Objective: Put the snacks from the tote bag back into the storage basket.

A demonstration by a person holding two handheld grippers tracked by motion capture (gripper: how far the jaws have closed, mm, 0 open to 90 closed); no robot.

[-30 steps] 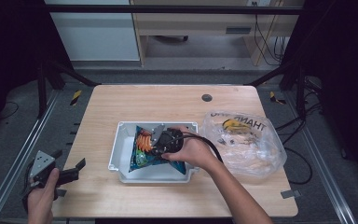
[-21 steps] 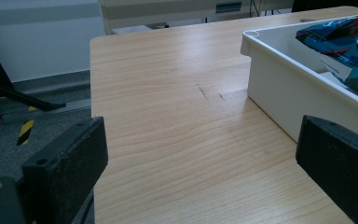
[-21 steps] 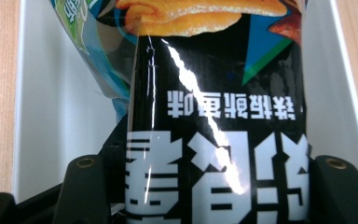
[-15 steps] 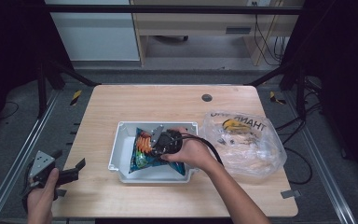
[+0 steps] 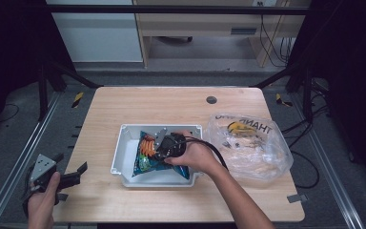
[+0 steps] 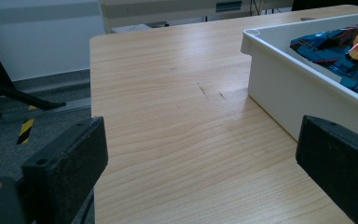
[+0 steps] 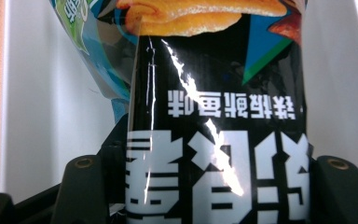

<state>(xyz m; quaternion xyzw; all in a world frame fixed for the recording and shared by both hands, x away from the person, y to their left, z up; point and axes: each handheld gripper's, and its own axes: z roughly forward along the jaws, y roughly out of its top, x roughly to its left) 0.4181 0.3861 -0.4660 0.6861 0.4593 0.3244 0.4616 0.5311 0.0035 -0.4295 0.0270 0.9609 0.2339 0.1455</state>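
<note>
High view: the wooden table [image 5: 124, 109] carries a white tray [image 5: 124, 152] near its middle and a clear plastic bag [image 5: 250, 143] with yellow and black print to the right of the tray, just beside it. A snack packet [image 5: 145, 155], blue with an orange picture, lies inside the tray, toward its left half.

The right gripper [image 5: 164, 148] reaches into the tray from the right, with the person's right hand [image 5: 195, 155] wrapped around its body and a black cable trailing back over the wrist. Its jaws stand nearly closed and have just eased apart slightly, with the packet between them. In the right gripper view, the snack packet [image 7: 214, 140] rises between the two black jaws, its dark face with white lettering creased at the jaw line, and the white tray [image 7: 51, 116] floor shows behind it on both sides. The jaws clamp the packet's edge.

The left gripper [image 5: 71, 177] rests off the table's near-left corner, held in the left hand [image 5: 40, 202]. In the left gripper view, its jaws stand wide apart with nothing between them, pointing across the bare table [image 6: 168, 116] toward the tray [image 6: 284, 88] wall, well apart from it. The snack packet [image 6: 340, 46] shows above the tray rim.
</note>
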